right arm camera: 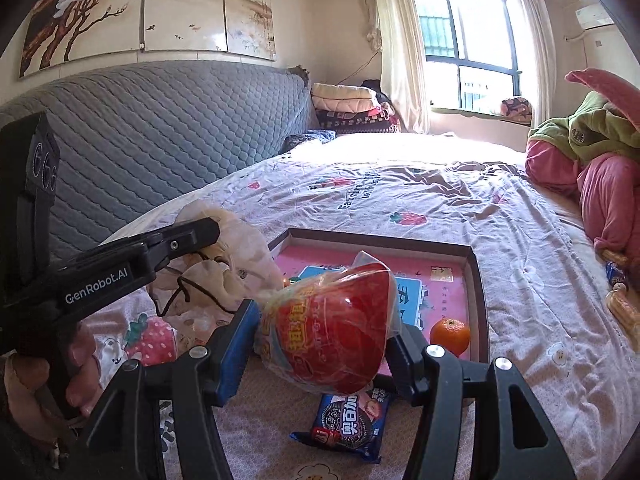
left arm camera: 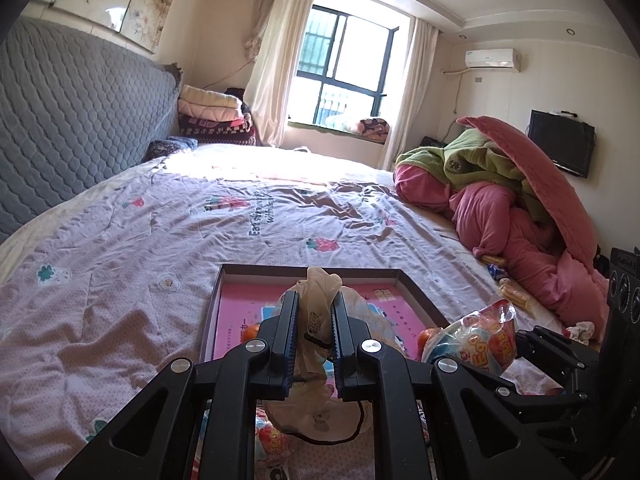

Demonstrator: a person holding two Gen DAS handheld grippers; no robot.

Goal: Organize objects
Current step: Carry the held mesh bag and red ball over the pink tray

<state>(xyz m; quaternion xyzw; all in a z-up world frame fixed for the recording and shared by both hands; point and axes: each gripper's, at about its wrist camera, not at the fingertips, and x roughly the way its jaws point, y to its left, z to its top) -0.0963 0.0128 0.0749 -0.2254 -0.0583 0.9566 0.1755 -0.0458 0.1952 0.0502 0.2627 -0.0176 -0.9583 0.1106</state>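
**Snack pack held beside the bag mouth, above the tray's near edge**

The right gripper (right arm camera: 320, 344) is closed on a red, clear-wrapped snack pack (right arm camera: 332, 320), pads pressing its two sides. The pack's long axis runs roughly along the jaw line, its narrow twisted end pointing away from the camera toward the shallow brown cardboard tray with a pink printed floor (right arm camera: 478, 280). The pack hangs above the tray's near rim.

The left gripper (left arm camera: 316, 320) is clamped on the gathered neck of a thin beige plastic drawstring bag (left arm camera: 320, 284). In the right wrist view that bag (right arm camera: 232, 248) hangs just to the left of the pack, near it; whether they touch cannot be told. The right hand therefore carries the item, and the left holds the nearer receptacle.

Judgement: the next move depends on whether the pack goes sideways into the bag or forward into the tray.

Limits of view:
- The bag's opening is not visible.
- An orange mandarin (right arm camera: 450, 334) lies in the tray's near right corner.
- A blue cookie packet (right arm camera: 348, 428) lies on the bedsheet (right arm camera: 540, 240), partly covered by the pack.
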